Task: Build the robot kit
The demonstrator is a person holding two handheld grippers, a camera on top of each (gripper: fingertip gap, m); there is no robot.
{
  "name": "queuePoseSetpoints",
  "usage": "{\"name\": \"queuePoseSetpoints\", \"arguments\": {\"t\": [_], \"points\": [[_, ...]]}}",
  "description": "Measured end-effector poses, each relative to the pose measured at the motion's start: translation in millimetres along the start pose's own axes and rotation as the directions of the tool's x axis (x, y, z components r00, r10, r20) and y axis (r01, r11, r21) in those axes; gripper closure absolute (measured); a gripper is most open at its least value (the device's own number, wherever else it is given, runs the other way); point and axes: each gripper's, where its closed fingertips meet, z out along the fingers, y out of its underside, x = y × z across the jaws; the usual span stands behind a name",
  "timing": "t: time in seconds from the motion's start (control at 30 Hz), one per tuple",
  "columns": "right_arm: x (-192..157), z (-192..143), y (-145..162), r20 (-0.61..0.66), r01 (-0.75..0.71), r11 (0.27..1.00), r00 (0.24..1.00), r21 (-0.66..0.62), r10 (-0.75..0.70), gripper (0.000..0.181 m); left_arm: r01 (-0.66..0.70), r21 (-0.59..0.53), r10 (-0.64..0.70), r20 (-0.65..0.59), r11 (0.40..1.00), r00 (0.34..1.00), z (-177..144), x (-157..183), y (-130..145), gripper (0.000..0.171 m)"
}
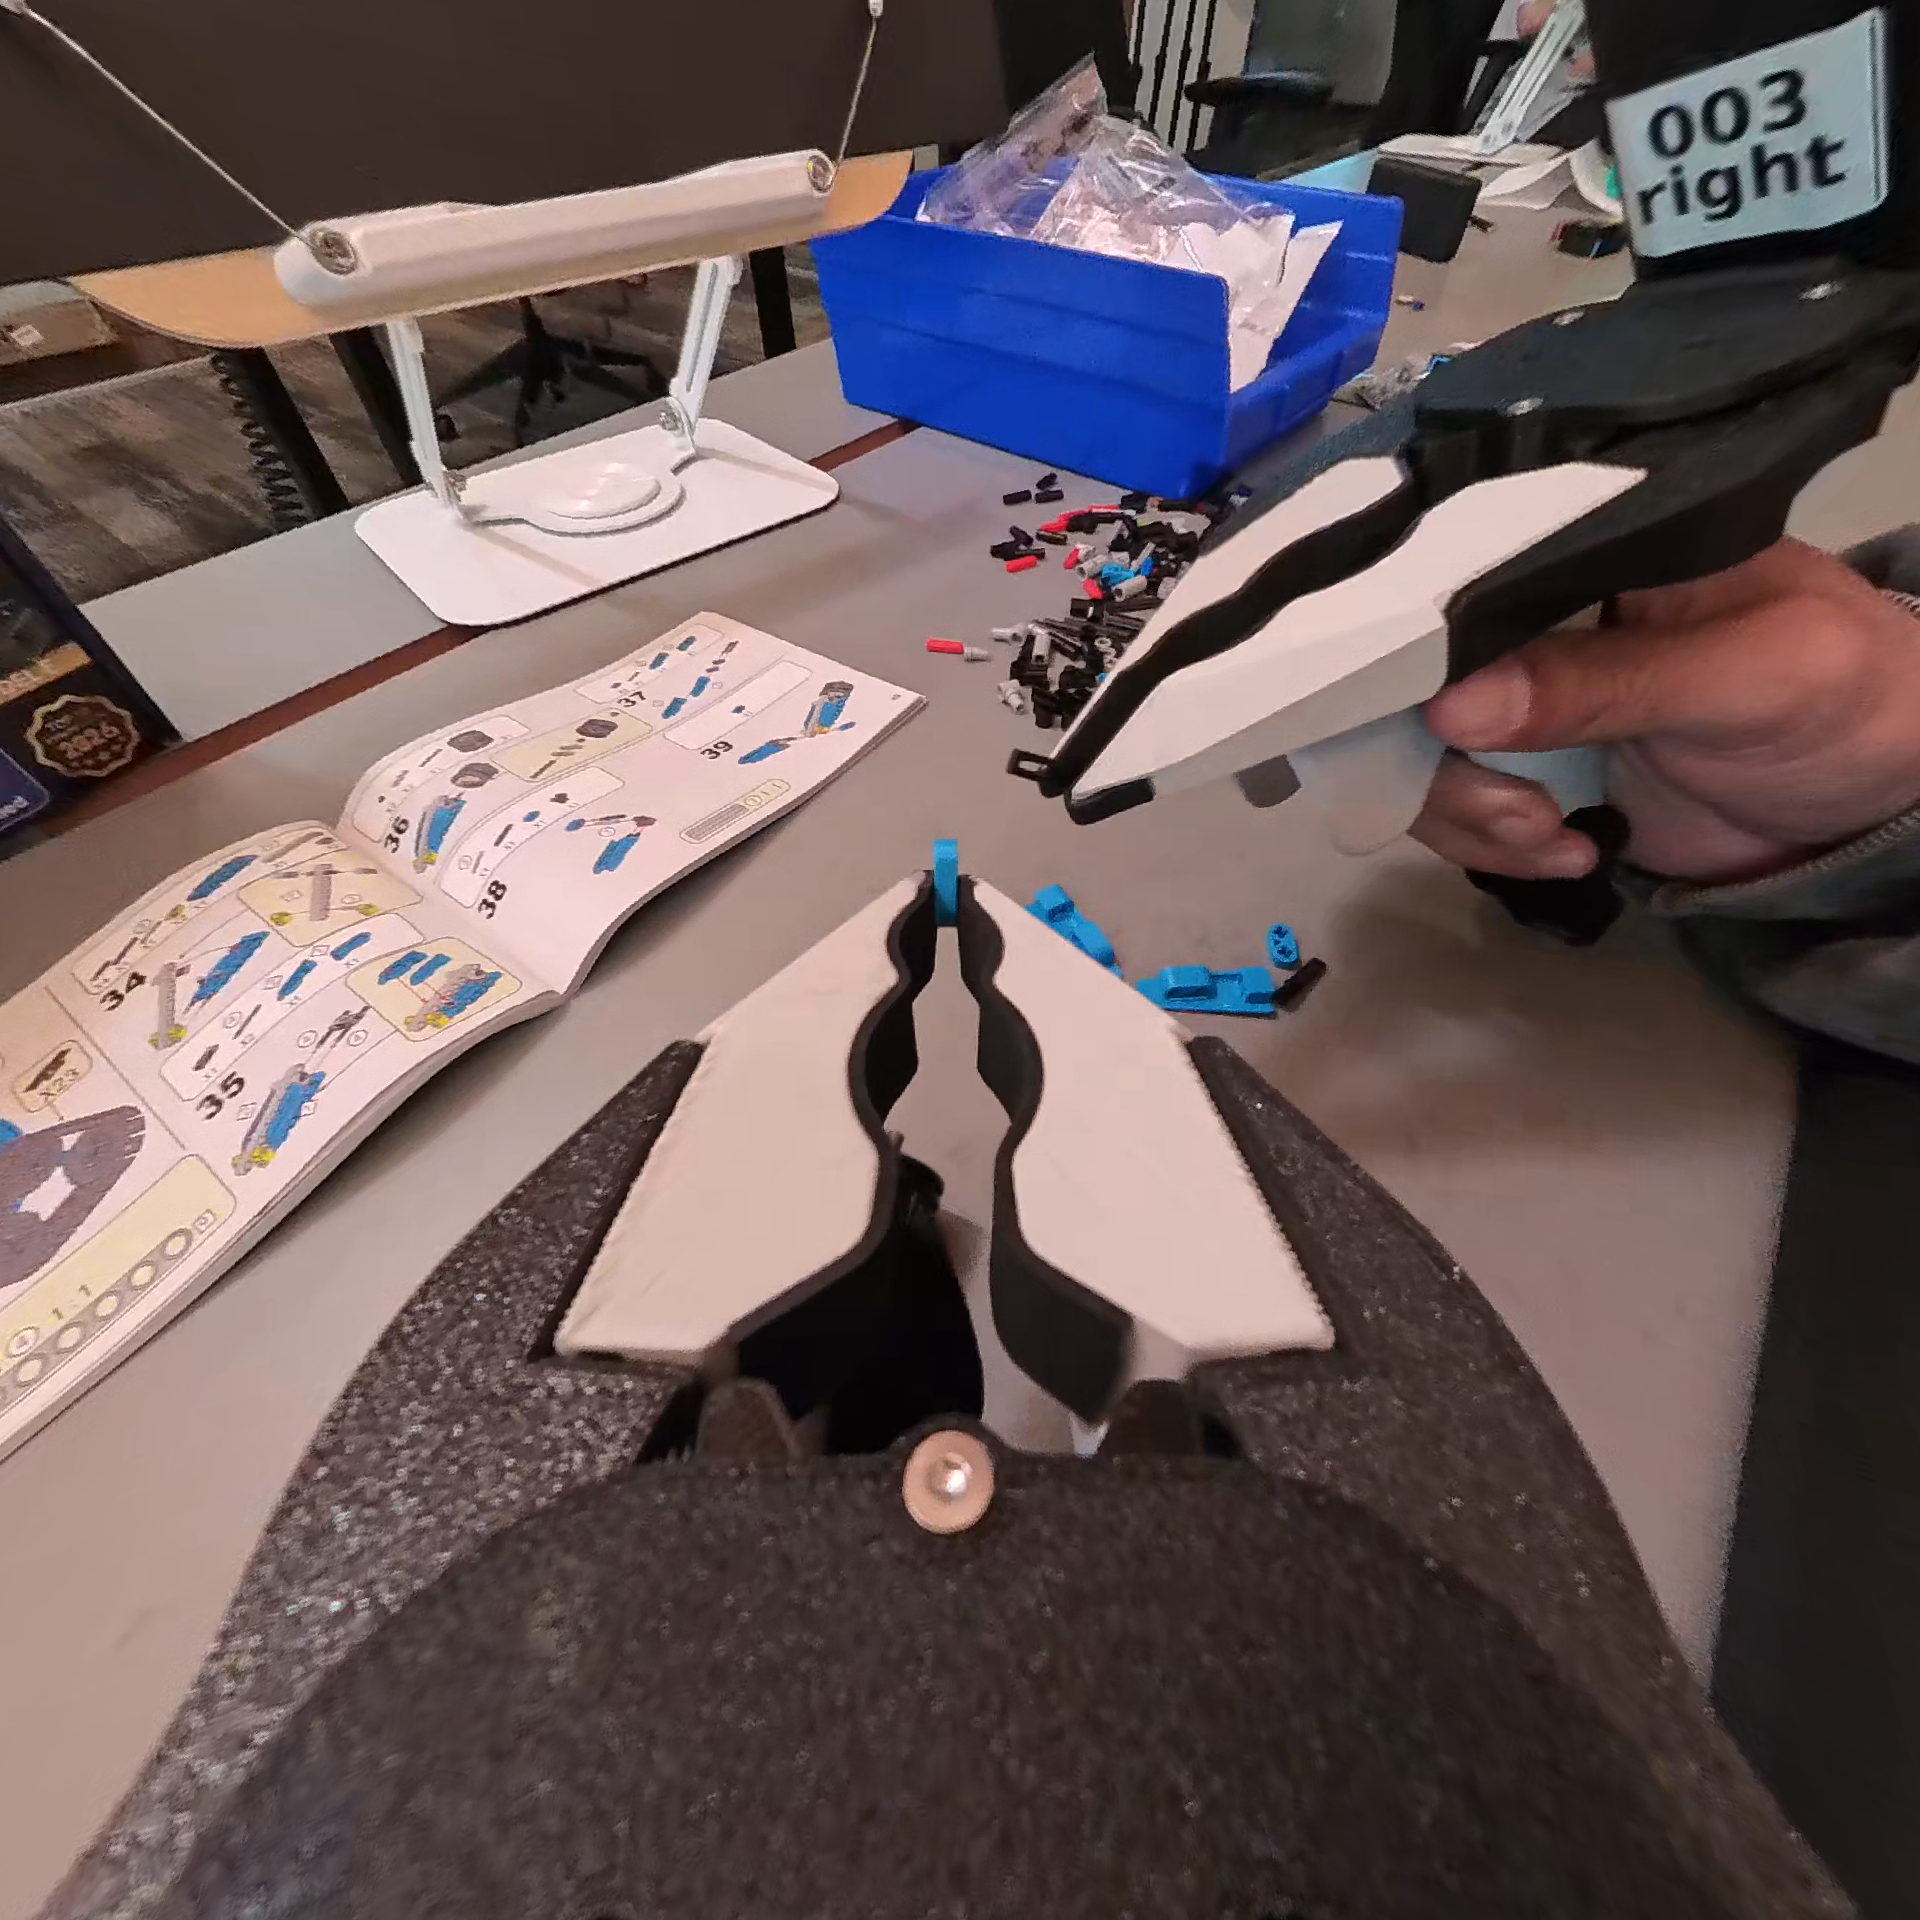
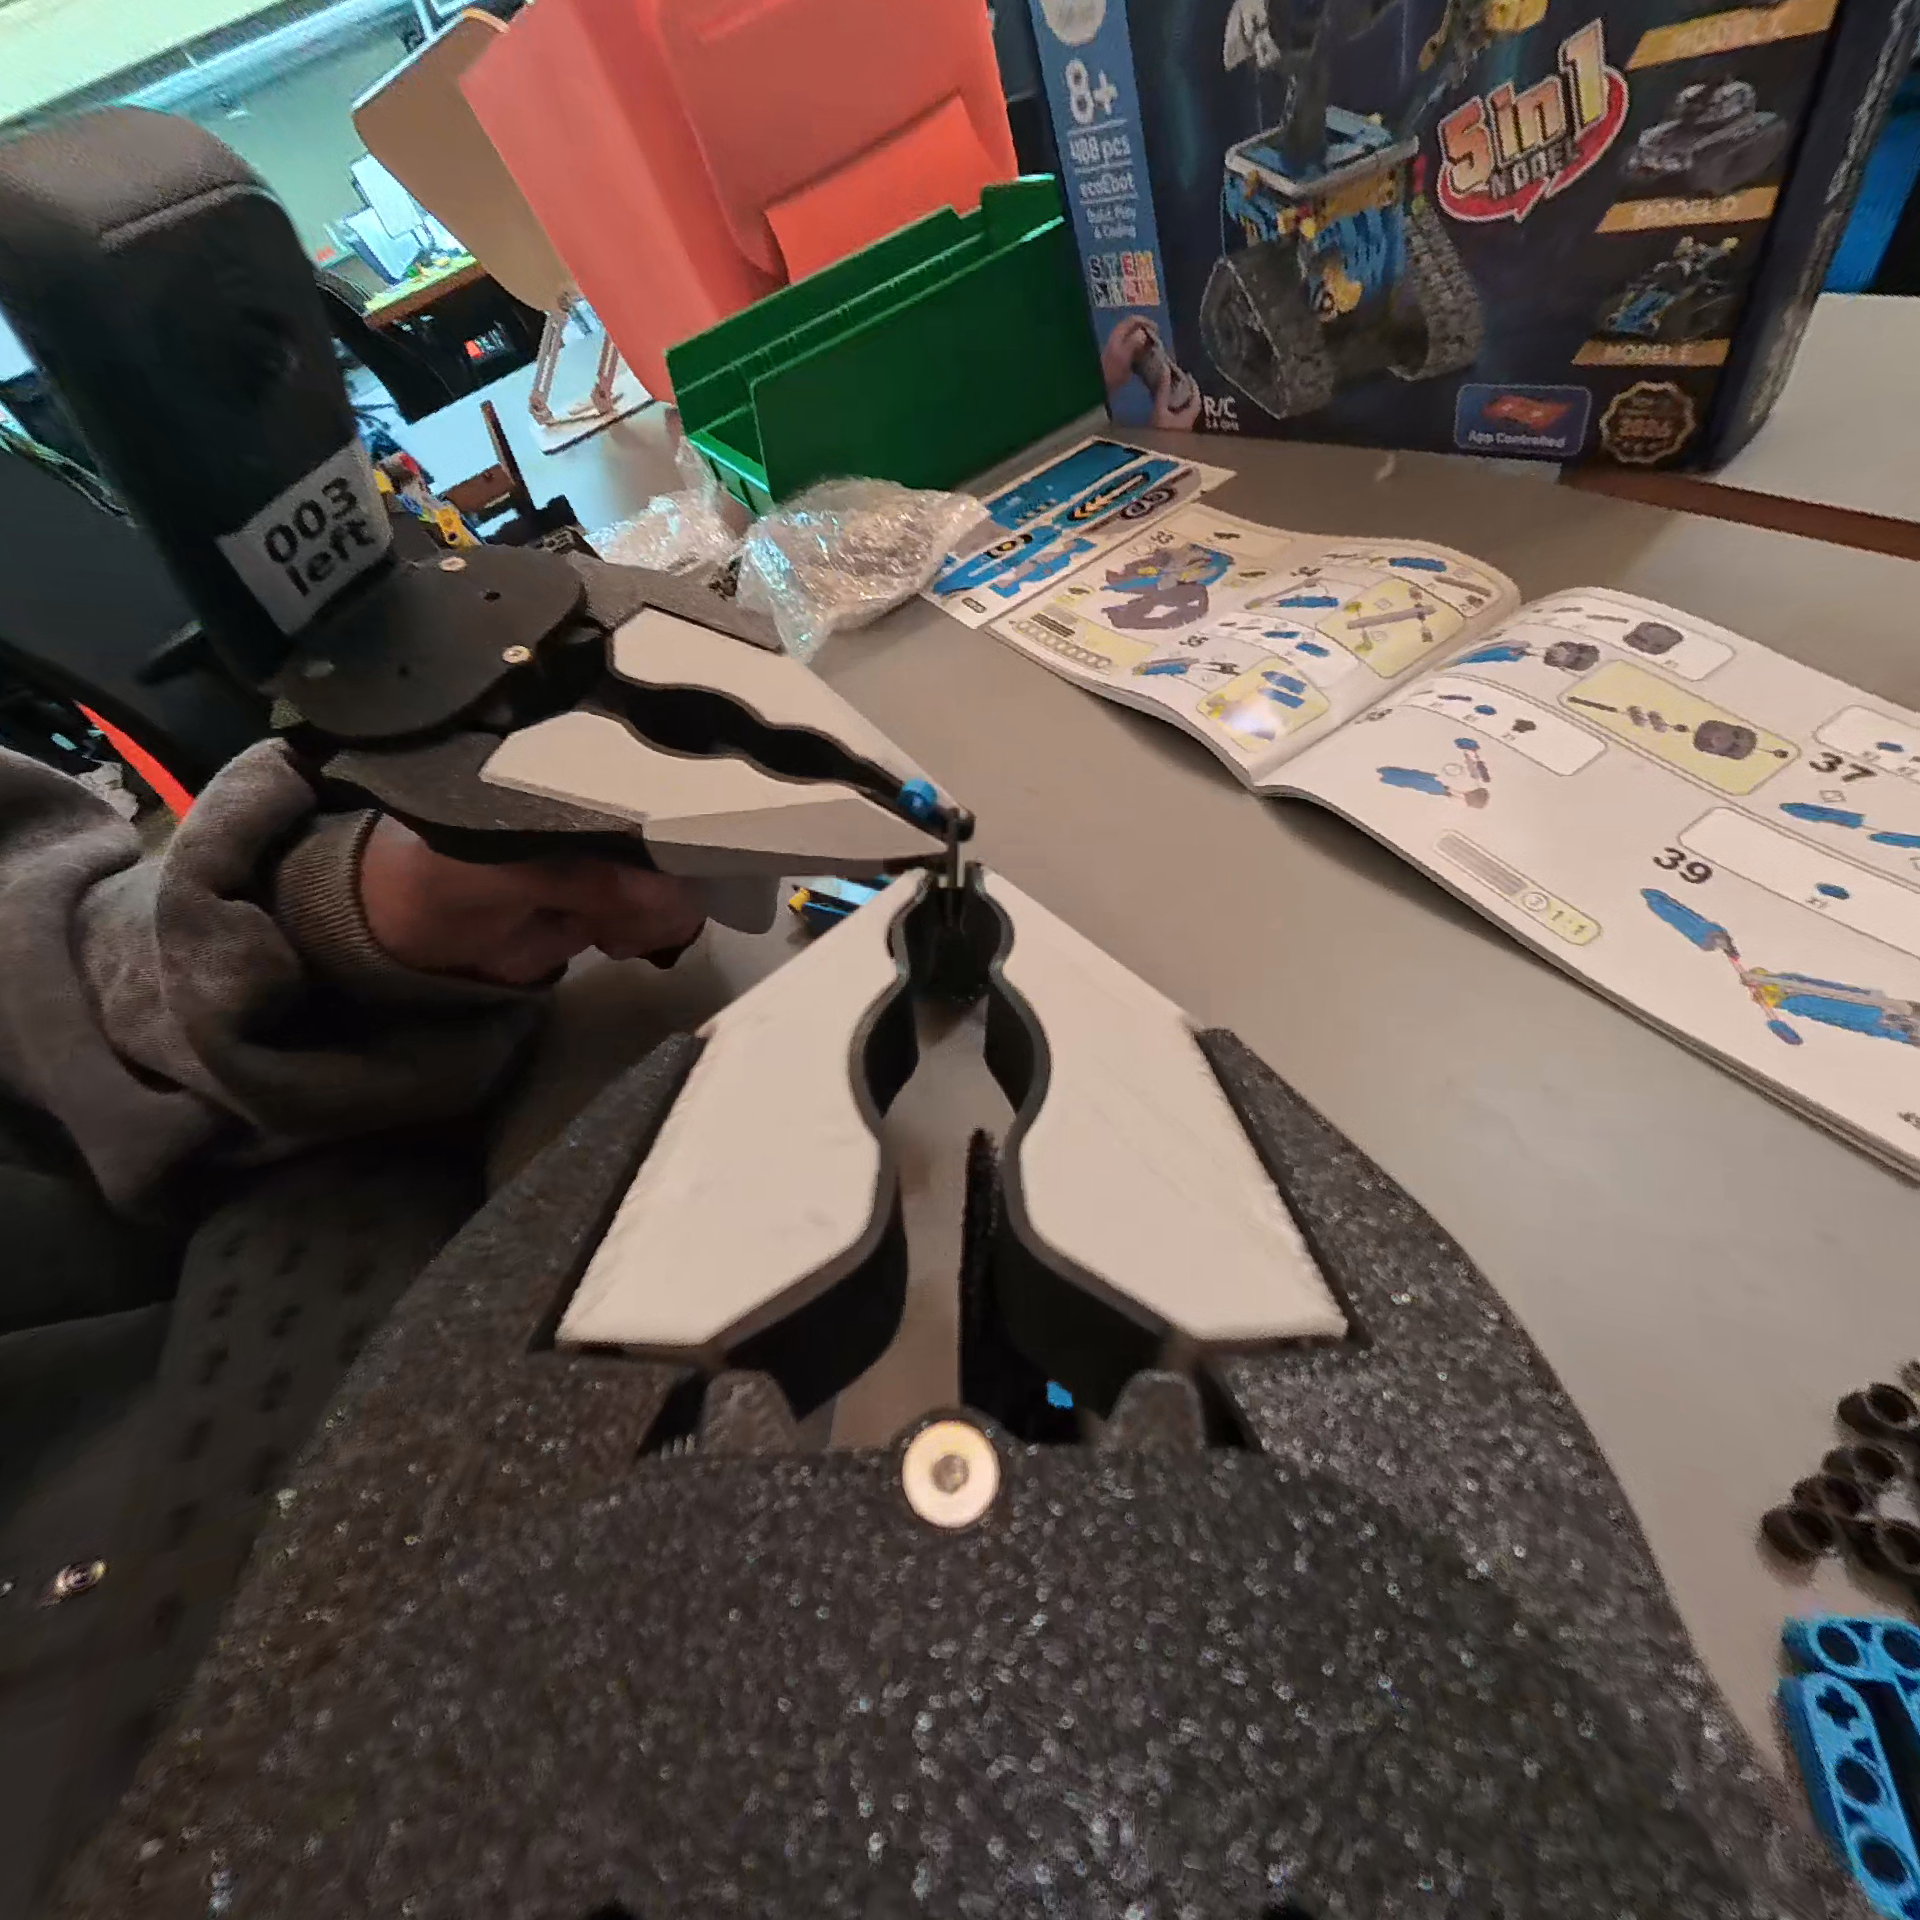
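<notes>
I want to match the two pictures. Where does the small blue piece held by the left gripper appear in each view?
Left wrist view: the blue piece sits centre frame, pinched at the left gripper tips.
Right wrist view: it shows left of centre, at that gripper's tips, just above this view's own fingers.
Shared landmark: the open instruction booklet on the grey table.

This looks like an office or lab workspace set up for a building-kit bench. A grey table fills the middle of both views, with an open instruction booklet at left and loose small black, red and blue kit parts at upper centre. A blue storage bin sits upper right beside a white desk lamp. Office chairs and other desks show along the top edge. In the right wrist view, a green bin and the kit's box stand at top.
</notes>
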Motion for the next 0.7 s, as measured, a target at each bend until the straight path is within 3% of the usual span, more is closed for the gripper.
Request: {"name": "queuePoseSetpoints", "arguments": {"t": [0.1,0.23,0.4,0.7], "points": [[0,-2,2,0.019,-0.025,1.0,0.999,-0.012,0.026,0.177,-0.033,-0.03,0.034,0.021,0.999,0.999,1,-3,5,0.169],[17,-5,18,-0.049,-0.026,0.995,0.999,-0.101,0.021,0.177,-0.113,-0.065,0.115,0.034,0.991,0.993,3,-2,11,0.169],[32,-3,84,-0.082,0.101,0.873,0.984,-0.476,-0.158,0.176,-0.131,-0.128,0.133,0.003,0.983,0.991,9,4,24,0.169],[15,4,101,0.016,0.198,0.818,0.974,-0.54,-0.225,0.176,-0.135,-0.272,0.132,-0.032,0.953,0.991,15,9,52,0.169]]}}
